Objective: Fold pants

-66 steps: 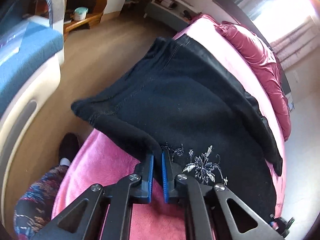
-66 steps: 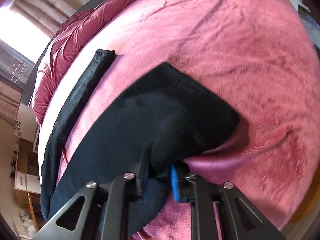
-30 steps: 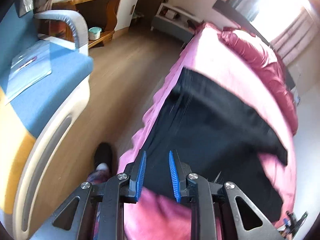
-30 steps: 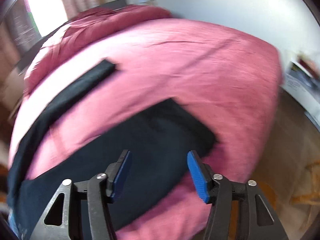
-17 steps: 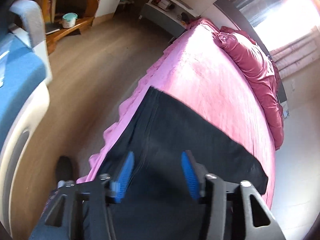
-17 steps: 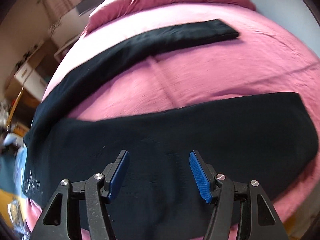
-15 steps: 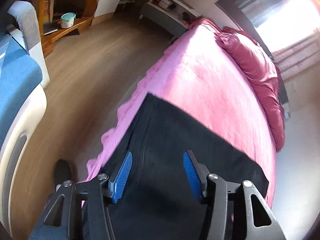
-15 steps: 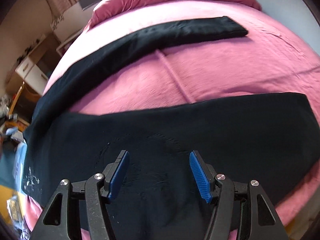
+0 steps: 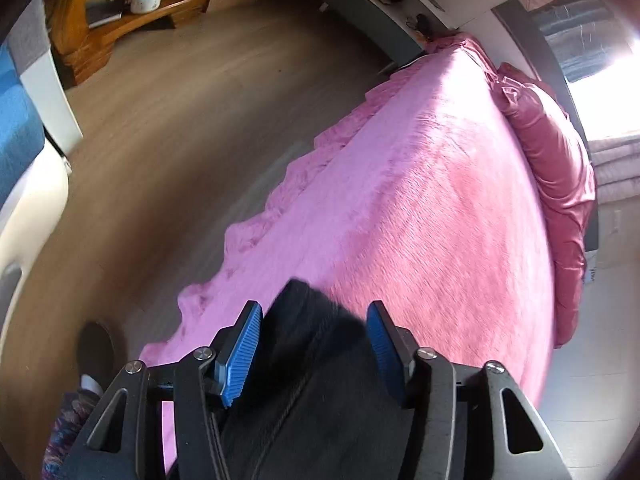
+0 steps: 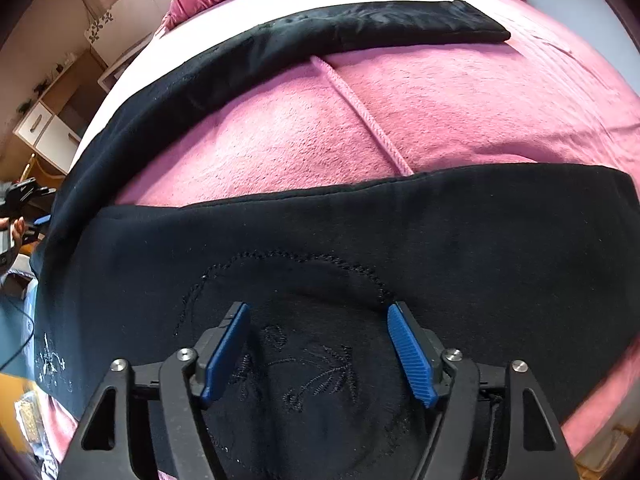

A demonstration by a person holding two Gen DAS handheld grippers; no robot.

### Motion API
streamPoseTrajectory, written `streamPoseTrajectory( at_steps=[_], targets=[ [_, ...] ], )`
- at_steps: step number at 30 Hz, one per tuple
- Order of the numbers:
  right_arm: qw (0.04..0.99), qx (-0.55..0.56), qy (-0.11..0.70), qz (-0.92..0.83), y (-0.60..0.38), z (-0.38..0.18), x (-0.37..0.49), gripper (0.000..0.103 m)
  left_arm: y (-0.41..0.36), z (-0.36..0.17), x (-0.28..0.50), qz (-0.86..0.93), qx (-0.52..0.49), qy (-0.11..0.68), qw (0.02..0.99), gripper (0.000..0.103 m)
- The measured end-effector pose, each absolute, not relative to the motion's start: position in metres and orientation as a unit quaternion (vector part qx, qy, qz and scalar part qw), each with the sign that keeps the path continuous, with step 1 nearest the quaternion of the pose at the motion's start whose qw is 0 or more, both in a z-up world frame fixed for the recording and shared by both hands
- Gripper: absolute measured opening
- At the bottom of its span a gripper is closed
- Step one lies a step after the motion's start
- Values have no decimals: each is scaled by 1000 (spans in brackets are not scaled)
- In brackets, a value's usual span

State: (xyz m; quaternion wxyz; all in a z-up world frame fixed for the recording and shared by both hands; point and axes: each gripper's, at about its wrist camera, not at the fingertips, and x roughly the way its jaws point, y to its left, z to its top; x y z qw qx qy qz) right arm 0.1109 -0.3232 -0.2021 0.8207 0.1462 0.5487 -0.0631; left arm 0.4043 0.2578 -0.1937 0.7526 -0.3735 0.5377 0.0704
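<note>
Black pants point(image 10: 360, 232) lie flat on the pink bed point(image 10: 460, 100). One leg point(image 10: 320, 36) stretches along the far side, the other runs across in front of my right gripper. An embroidered pocket patch point(image 10: 312, 376) lies just under my right gripper point(image 10: 318, 344), which is open and empty above it. In the left wrist view a corner of the pants point(image 9: 316, 360) lies between the blue pads of my left gripper point(image 9: 312, 340), which is open and holds nothing.
The bed point(image 9: 420, 200) has a frilled edge on the left, with wooden floor point(image 9: 180, 120) beyond. A dark pink quilt point(image 9: 560, 184) lies at the far right. A blue and white chair point(image 9: 24, 152) and a wooden shelf point(image 9: 120, 12) stand at left. The person's foot point(image 9: 94, 352) is by the bed.
Both grippers let go of the pants and opened. The pants now lie flat. The left gripper pulled back toward the pants' corner; the right one moved low over the embroidered patch.
</note>
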Motion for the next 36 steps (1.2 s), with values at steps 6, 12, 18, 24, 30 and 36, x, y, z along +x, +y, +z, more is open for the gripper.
streamPoseTrajectory(
  at_steps=[6,12,18,24,30,36],
  targets=[
    [820,146,549,-66,-318,-207,117,74,241,-188,407,54,-318,541,776,17],
    [822,146,547,-65,-319,-205,113,74,232,-134,370,14,-304,478,824,10],
    [829,150,534,-67,-322,-188,101,74,208,-49,293,-92,-275,391,874,10],
    [849,169,499,-44,-328,-158,120,68,184,-6,192,-203,-262,343,879,9],
    [857,208,471,6,-326,-125,180,52,178,-10,124,-251,-259,345,866,9],
    [850,265,455,26,-314,-105,262,47,174,-25,99,-264,-257,359,857,9]
  ],
)
